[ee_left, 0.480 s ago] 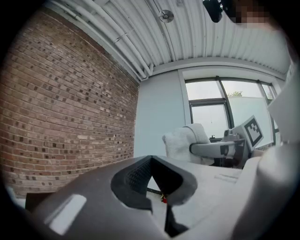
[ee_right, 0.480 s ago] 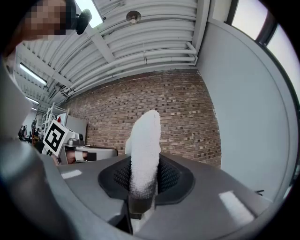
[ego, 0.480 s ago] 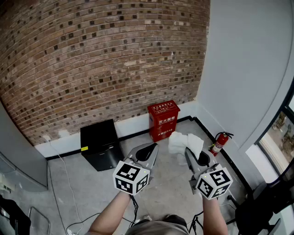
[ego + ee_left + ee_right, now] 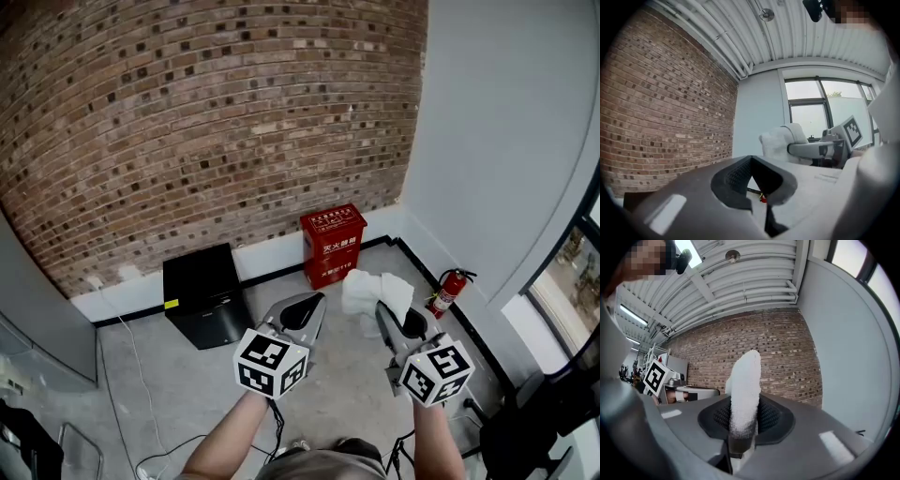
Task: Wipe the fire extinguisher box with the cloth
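You have one red fire extinguisher box [image 4: 333, 246] on the floor [image 4: 347, 384], at its far edge against the brick wall [image 4: 206, 122]. One black cabinet [image 4: 202, 292] stands along that same edge, and one fire extinguisher [image 4: 451, 291] stands by the floor's right edge. There is one white cloth [image 4: 370, 286]. You hold two grippers: one left gripper [image 4: 307, 305] and one right gripper [image 4: 384, 314].

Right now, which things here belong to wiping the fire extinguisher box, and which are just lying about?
For the job:
- red fire extinguisher box against the brick wall
- white cloth, clamped in the right gripper

Just lying about:
- black cabinet
- red fire extinguisher standing by the grey wall
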Action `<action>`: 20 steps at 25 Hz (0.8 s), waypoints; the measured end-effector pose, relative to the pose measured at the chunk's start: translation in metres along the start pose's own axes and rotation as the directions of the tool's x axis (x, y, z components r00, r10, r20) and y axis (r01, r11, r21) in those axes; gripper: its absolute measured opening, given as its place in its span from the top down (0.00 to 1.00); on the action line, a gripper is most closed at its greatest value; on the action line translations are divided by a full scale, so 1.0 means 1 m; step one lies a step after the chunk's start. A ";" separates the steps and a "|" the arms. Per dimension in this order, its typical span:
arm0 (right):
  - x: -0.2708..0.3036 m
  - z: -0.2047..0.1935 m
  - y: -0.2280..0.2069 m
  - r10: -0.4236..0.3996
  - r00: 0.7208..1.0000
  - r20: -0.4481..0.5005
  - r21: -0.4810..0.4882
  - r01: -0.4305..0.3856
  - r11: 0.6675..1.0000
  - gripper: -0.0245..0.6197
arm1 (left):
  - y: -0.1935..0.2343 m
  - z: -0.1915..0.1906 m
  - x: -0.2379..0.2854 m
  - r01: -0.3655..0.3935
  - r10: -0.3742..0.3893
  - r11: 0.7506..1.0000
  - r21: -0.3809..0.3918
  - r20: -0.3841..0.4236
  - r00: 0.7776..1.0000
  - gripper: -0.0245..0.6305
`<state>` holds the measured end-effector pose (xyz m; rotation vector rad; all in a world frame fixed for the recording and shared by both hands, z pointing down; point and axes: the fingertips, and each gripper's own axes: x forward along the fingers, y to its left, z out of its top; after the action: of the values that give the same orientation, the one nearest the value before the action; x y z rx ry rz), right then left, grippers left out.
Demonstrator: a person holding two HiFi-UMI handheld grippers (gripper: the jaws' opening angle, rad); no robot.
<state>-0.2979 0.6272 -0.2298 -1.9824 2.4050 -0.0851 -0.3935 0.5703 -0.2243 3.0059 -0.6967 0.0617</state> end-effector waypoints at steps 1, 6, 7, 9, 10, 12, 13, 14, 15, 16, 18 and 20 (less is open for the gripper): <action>0.000 -0.001 -0.001 0.000 1.000 0.000 0.000 0.000 1.000 0.80 | 0.000 0.000 0.001 0.001 -0.001 1.000 0.001 0.000 1.000 0.96; 0.005 -0.005 -0.003 -0.002 1.000 -0.004 -0.001 0.002 1.000 0.80 | 0.002 -0.005 0.005 0.002 -0.002 1.000 0.001 -0.003 1.000 0.96; 0.006 -0.006 -0.003 -0.004 1.000 -0.005 -0.002 0.004 1.000 0.80 | 0.004 -0.006 0.006 0.003 -0.003 1.000 0.001 -0.003 1.000 0.96; 0.009 -0.007 -0.002 -0.009 1.000 -0.007 -0.003 0.009 1.000 0.80 | 0.007 -0.007 0.007 0.007 -0.007 1.000 -0.001 -0.004 1.000 0.96; 0.010 -0.007 -0.002 -0.011 1.000 -0.008 -0.003 0.011 1.000 0.80 | 0.009 -0.008 0.007 0.010 -0.010 1.000 -0.003 -0.005 1.000 0.96; 0.016 -0.008 -0.002 -0.014 1.000 -0.011 -0.001 0.014 1.000 0.80 | 0.014 -0.008 0.010 0.016 -0.016 1.000 -0.006 -0.008 1.000 0.96; 0.019 -0.008 -0.002 -0.014 1.000 -0.015 -0.001 0.014 1.000 0.80 | 0.017 -0.009 0.012 0.019 -0.019 1.000 -0.009 -0.010 1.000 0.96; 0.023 -0.009 -0.002 -0.013 1.000 -0.019 -0.001 0.013 1.000 0.80 | 0.021 -0.010 0.014 0.020 -0.020 1.000 -0.012 -0.013 1.000 0.96; 0.028 -0.010 -0.004 -0.013 1.000 -0.024 0.000 0.013 1.000 0.80 | 0.025 -0.012 0.017 0.022 -0.022 1.000 -0.015 -0.017 1.000 0.96; 0.033 -0.011 -0.006 -0.013 1.000 -0.028 0.001 0.013 1.000 0.80 | 0.029 -0.013 0.022 0.023 -0.023 1.000 -0.019 -0.020 1.000 0.96; 0.044 -0.015 -0.012 -0.015 0.999 -0.033 0.001 0.015 1.000 0.80 | 0.038 -0.018 0.032 0.026 -0.027 0.999 -0.024 -0.025 0.999 0.96; 0.055 -0.020 -0.023 -0.019 0.999 -0.035 0.004 0.019 1.000 0.80 | 0.047 -0.023 0.046 0.030 -0.031 0.999 -0.025 -0.030 0.999 0.96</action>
<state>-0.2871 0.5690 -0.2075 -2.0190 2.4048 -0.1255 -0.3735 0.5093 -0.1968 2.9842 -0.6439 0.0971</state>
